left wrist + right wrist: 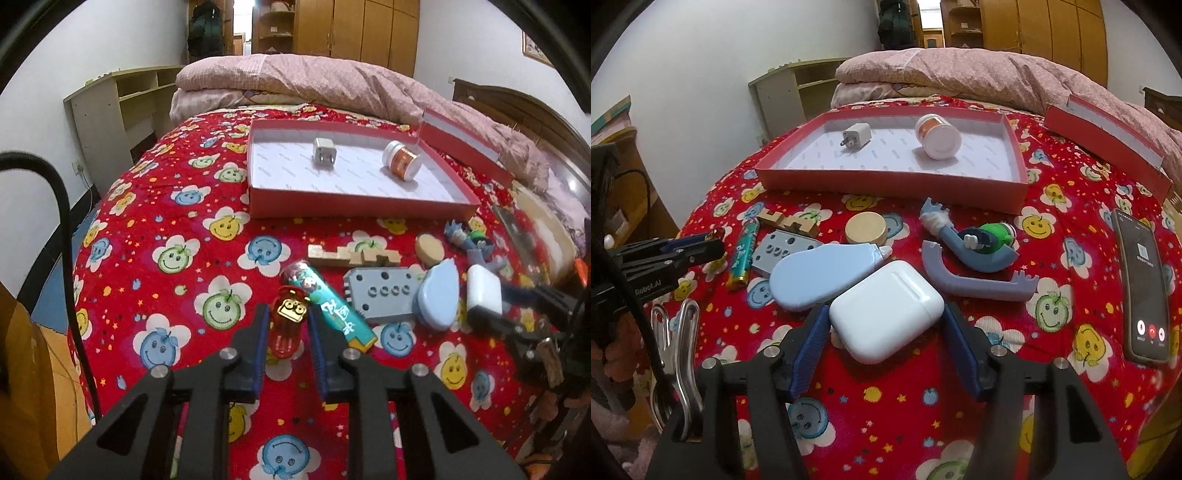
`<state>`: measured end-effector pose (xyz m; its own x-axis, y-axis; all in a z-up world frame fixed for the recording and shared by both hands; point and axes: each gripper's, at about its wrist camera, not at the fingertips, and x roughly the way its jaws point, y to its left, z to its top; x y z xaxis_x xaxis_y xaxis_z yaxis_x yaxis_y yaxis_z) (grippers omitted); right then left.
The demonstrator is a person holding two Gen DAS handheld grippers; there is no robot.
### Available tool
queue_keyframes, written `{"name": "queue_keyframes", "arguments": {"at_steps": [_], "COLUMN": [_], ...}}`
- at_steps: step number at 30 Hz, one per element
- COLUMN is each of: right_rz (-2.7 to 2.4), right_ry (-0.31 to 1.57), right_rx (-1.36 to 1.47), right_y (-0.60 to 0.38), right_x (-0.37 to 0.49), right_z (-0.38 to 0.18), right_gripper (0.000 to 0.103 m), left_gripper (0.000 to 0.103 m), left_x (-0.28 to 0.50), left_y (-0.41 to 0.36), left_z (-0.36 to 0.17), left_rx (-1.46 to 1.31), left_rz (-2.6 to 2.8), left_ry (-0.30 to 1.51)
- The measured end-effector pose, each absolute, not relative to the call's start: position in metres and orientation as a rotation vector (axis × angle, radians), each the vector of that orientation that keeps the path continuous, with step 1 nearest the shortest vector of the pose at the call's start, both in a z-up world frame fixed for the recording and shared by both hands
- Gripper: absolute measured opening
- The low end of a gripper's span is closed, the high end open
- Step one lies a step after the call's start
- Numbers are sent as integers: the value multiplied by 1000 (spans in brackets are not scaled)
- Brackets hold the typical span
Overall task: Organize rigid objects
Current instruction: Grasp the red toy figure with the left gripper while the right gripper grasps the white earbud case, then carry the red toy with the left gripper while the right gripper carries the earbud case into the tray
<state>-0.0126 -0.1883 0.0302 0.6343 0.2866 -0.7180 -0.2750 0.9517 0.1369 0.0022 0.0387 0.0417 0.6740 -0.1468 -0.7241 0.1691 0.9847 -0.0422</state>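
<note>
Surface: red bedspread (155,206) printed with smiling flower faces, a pink quilt (332,81) heaped at the far end.
Left gripper (286,321): jaws pressed onto a red lighter (286,328) with a gold top, which lies on the spread just left of a teal lighter (332,302).
Right gripper (884,325): jaws part-way spread around a white earbud case (886,314); the left pad looks to touch it, the right pad stands a little off.
Box: shallow red box (886,181) at the far middle, holding a white charger plug (857,136) and a small jar (938,136) on its side.
Loose items: pale blue case (816,277) touching the earbud case's left side; grey plate (779,251), wooden puzzle piece (790,221) and round wooden disc (866,229) beyond.
Right side: phone (1145,288) lying face up, screen lit.
</note>
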Motion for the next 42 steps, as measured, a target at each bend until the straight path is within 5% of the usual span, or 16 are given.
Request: {"name": "queue_keyframes", "arguments": {"at_steps": [42], "right_rz": [311], "right_ry": [803], "right_rx": [48], "right_y": [-206], "right_x": [52], "right_z": [91], "right_gripper": [63], "left_gripper": [22], "left_x": [101], "left_y": [3], "left_z": [92], "left_rx": [20], "left_rz": [-155], "left_ry": [778]}}
